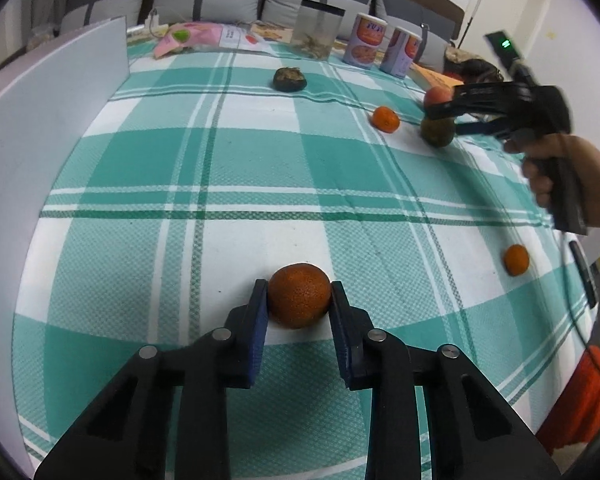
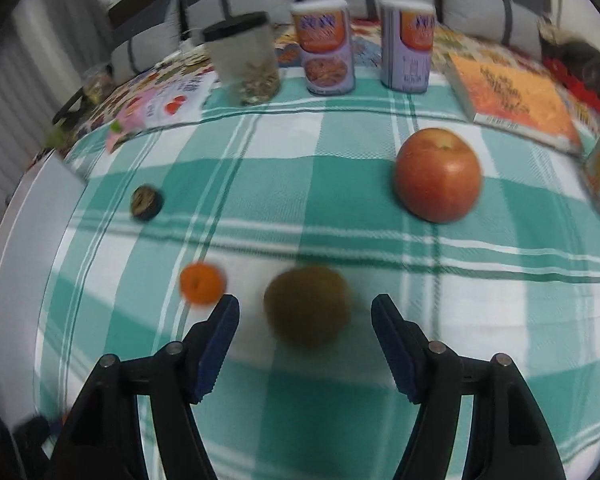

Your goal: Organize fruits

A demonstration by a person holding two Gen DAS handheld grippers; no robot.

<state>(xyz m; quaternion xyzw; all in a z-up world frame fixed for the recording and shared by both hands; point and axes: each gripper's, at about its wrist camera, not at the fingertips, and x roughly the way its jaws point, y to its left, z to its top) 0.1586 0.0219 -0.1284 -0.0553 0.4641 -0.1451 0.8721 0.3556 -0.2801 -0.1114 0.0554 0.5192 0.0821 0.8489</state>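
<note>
My left gripper (image 1: 299, 286) is shut on a large orange (image 1: 299, 294) that rests on the green checked cloth. My right gripper (image 2: 305, 306) is open, its fingers on either side of a brown-green fruit (image 2: 307, 307), a little above it; the view is blurred. It also shows in the left wrist view (image 1: 444, 114), over that fruit (image 1: 437, 132). A small mandarin (image 2: 202, 283) lies just left of it, a red apple (image 2: 438, 174) beyond on the right. Another mandarin (image 1: 516, 259) lies at the right, and a dark wrinkled fruit (image 1: 289, 79) far back.
A white board (image 1: 52, 120) stands along the left edge. At the back stand a clear jar (image 2: 246, 64), two purple cans (image 2: 326, 46) (image 2: 407, 46) and an orange book (image 2: 508, 96). Grey cushions lie behind the table.
</note>
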